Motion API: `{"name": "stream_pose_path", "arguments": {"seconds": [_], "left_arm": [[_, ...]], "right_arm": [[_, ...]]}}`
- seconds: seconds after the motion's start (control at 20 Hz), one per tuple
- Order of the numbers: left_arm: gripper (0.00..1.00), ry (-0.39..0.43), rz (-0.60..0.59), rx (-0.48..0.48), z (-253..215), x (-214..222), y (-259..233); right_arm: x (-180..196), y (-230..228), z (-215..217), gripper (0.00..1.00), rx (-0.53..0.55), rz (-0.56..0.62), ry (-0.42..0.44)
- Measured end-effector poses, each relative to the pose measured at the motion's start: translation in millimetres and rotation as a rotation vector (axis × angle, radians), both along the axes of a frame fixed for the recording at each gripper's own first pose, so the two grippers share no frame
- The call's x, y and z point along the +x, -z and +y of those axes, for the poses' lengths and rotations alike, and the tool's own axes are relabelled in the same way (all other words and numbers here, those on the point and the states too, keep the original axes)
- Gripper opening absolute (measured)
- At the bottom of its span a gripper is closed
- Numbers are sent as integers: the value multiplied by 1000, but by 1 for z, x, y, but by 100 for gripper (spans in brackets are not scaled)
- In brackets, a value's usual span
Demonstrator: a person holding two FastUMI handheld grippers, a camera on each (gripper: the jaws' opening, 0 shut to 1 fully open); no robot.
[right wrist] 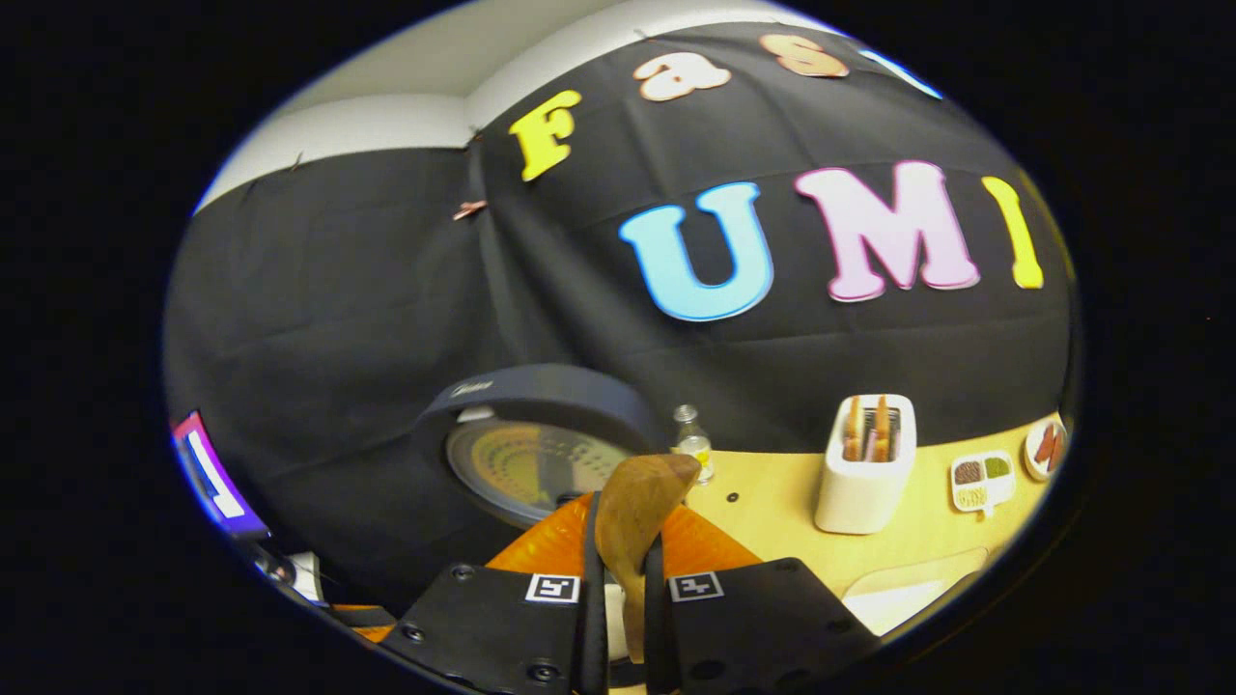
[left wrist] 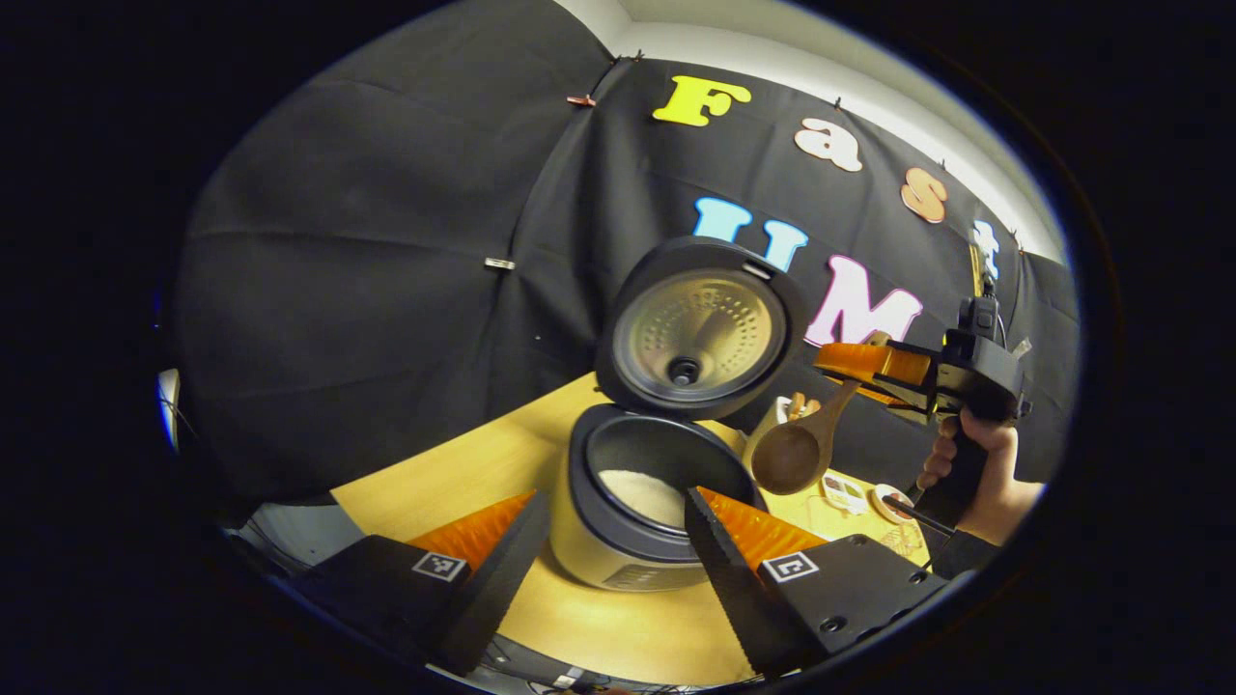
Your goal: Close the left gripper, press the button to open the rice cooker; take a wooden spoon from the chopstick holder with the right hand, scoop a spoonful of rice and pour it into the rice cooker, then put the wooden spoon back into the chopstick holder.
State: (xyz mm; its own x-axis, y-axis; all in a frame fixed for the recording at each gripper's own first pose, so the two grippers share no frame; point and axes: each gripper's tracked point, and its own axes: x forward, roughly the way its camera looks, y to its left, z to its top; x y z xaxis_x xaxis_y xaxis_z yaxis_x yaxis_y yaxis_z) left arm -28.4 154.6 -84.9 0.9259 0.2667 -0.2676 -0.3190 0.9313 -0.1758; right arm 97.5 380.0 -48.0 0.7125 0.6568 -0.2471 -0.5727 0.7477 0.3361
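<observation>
On the yellow tabletop [left wrist: 618, 627] the rice cooker [left wrist: 637, 521] stands open. Your left gripper [left wrist: 618, 550] gapes wide; your right gripper [right wrist: 618, 598] clamps the wooden spoon [left wrist: 797, 449] beside the pot. Treat the spoon as light, rigid and smooth: grip mid-handle.

The left gripper [left wrist: 608, 541] is showing two black fingers [left wrist: 497, 569] with sawtooth inner edges, orange ribbed panels behind them, and black base plates carrying square white-and-black markers and round screw holes. The right gripper [right wrist: 618, 603] is showing the same black plates, markers, screws and orange panels. In the left gripper view, right of the rice cooker [left wrist: 632, 526], the right gripper is appearing as a black body with orange fingers, gripped by a hand [left wrist: 980, 473] with a dark sleeve at the wrist.
</observation>
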Motion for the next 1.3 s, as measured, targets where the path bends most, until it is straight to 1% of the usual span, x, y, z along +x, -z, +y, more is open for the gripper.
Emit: {"name": "stream_pose_path", "arguments": {"seconds": [0.2, 0.35, 0.55, 0.6, 0.7, 0.9, 1.0, 1.1, 1.25, 1.3], "left_arm": [[95, 33, -20, 19, -25, 22, -11], [95, 60, -23, 19, -46, 41, -13], [95, 77, -25, -43, -73, 61, -13], [95, 77, -27, -45, -80, 66, -14], [95, 75, -30, -24, -91, 74, -20], [95, 62, -30, 51, -108, 81, -34], [95, 52, -23, 80, -117, 83, -36], [95, 39, -26, 82, -127, 83, -37], [95, -36, -35, 27, -134, 84, -33], [95, -49, -36, 23, -137, 83, -32]], "right_arm": [[42, -16, -98, 19, 86, 65, 216], [68, -16, -175, 19, 98, 89, 353], [88, -20, -268, 18, 135, 101, 502], [91, -18, -290, 18, 140, 106, 536], [100, -10, -336, 18, 145, 114, 603], [118, 11, -424, 18, 136, 124, 741], [125, 25, -458, 18, 145, 147, 795], [128, 40, -483, 19, 150, 180, 831], [136, 70, -509, 19, 132, 227, 856], [137, 77, -512, 19, 128, 239, 854]]}}
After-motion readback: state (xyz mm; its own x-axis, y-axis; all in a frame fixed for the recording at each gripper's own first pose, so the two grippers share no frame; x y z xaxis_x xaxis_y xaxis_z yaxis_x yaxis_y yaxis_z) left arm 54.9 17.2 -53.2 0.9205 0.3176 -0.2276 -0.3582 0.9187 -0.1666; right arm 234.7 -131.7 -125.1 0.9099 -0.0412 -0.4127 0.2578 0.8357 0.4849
